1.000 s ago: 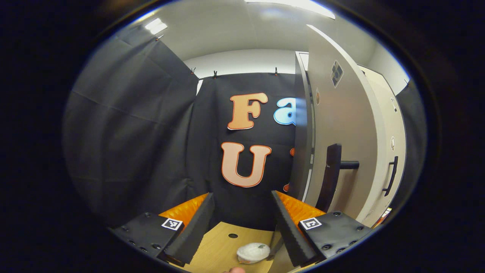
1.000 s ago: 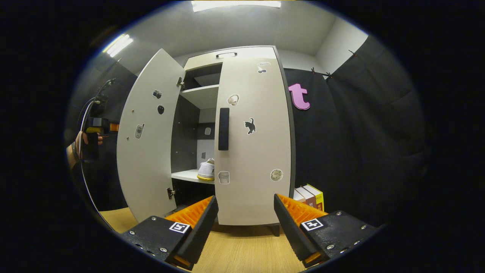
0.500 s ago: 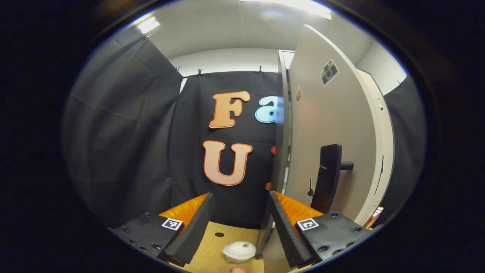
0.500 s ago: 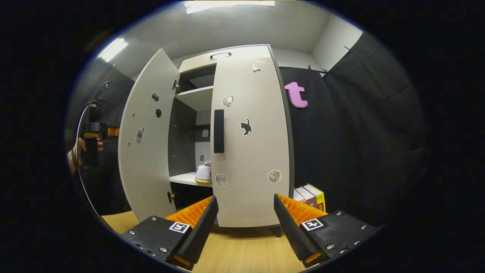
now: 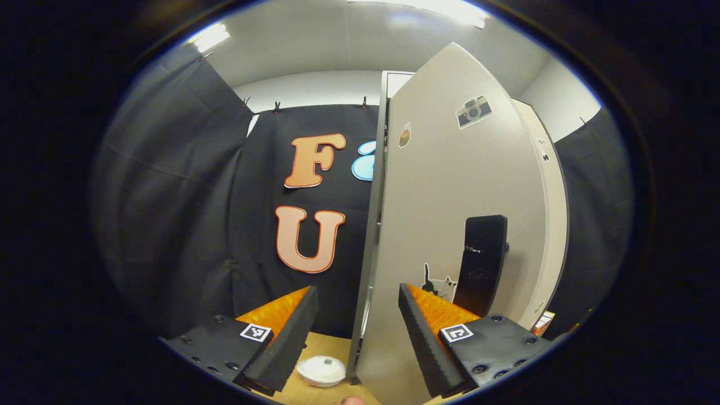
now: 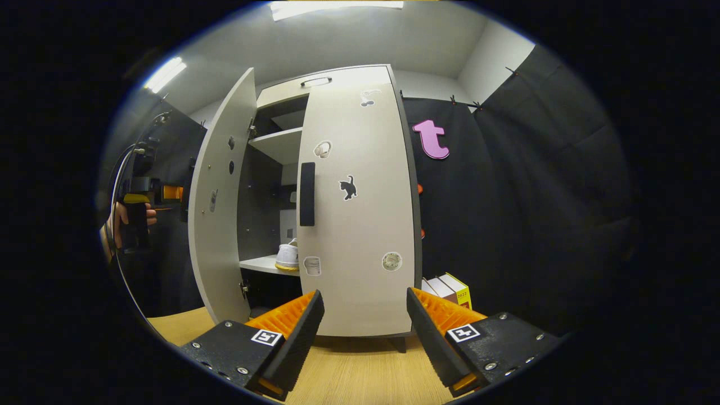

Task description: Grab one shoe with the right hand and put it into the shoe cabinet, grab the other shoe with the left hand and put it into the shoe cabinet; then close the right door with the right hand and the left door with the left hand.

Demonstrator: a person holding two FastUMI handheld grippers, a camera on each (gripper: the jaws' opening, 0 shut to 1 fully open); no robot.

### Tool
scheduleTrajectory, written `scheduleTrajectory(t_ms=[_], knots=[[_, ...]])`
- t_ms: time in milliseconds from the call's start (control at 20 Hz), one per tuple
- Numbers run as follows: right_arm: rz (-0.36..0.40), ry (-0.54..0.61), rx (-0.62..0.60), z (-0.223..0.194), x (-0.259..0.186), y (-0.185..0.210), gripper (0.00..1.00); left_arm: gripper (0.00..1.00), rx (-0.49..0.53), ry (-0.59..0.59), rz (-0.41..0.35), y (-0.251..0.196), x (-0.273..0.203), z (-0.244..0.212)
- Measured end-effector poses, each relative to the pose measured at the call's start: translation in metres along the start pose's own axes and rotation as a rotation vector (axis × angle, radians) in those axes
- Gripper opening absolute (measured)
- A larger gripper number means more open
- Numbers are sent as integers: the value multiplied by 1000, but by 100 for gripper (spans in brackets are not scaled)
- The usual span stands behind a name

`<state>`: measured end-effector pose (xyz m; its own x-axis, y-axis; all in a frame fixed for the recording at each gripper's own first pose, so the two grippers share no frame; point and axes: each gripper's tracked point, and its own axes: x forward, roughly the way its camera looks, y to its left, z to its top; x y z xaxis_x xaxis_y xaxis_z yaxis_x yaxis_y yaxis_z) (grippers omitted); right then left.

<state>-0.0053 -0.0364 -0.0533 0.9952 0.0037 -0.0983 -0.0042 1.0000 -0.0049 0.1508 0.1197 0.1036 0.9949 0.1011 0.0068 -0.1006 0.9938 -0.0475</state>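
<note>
1. The left gripper (image 5: 354,329) has its jaws wide apart, holding nothing, with the edge of the half-open left door (image 5: 450,225) standing between them.
2. The right gripper (image 6: 363,332) hovers with jaws apart and empty, facing the closed right door (image 6: 360,225).
3. Inside the shoe cabinet (image 6: 281,143), a white shoe (image 6: 287,256) sits on a shelf.
4. Books (image 6: 450,288) stand on the desk (image 6: 360,371) beside the cabinet; their writing is too small to read.

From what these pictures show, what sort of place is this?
Probably a staged recording booth, not a real home: black cloth walls hang around a pale shoe cabinet standing on a wooden floor, with a white shoe on its shelf.
</note>
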Motion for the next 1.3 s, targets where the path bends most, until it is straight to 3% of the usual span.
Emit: scheduleTrajectory(t_ms=[100, 300, 450, 650, 750, 800, 900, 1300], knots=[[-11, -3, 0, 0, 1, -6, 91, 88, 6, -3, -27, -18, 6, -2], [-29, 0, -4, -3, 2, -18, 91, 99, -27, -9, -119, -70, 25, -8], [-52, 7, -7, -5, 1, -30, 91, 92, -28, -4, -155, -102, 43, -16], [-93, 14, 8, -10, -2, -48, 91, 89, -21, -10, -137, -111, 57, -19], [-107, 22, 20, -13, -3, -54, 91, 99, -9, -10, -141, -116, 60, -18], [-112, 22, 25, -12, -4, -56, 91, 89, -6, -5, -142, -119, 64, -18], [-122, 17, 25, -12, -7, -62, 91, 94, -4, -6, -142, -124, 70, -18], [-134, 5, 16, -9, -16, -68, 91, 94, -15, -15, -138, -132, 82, -22]])
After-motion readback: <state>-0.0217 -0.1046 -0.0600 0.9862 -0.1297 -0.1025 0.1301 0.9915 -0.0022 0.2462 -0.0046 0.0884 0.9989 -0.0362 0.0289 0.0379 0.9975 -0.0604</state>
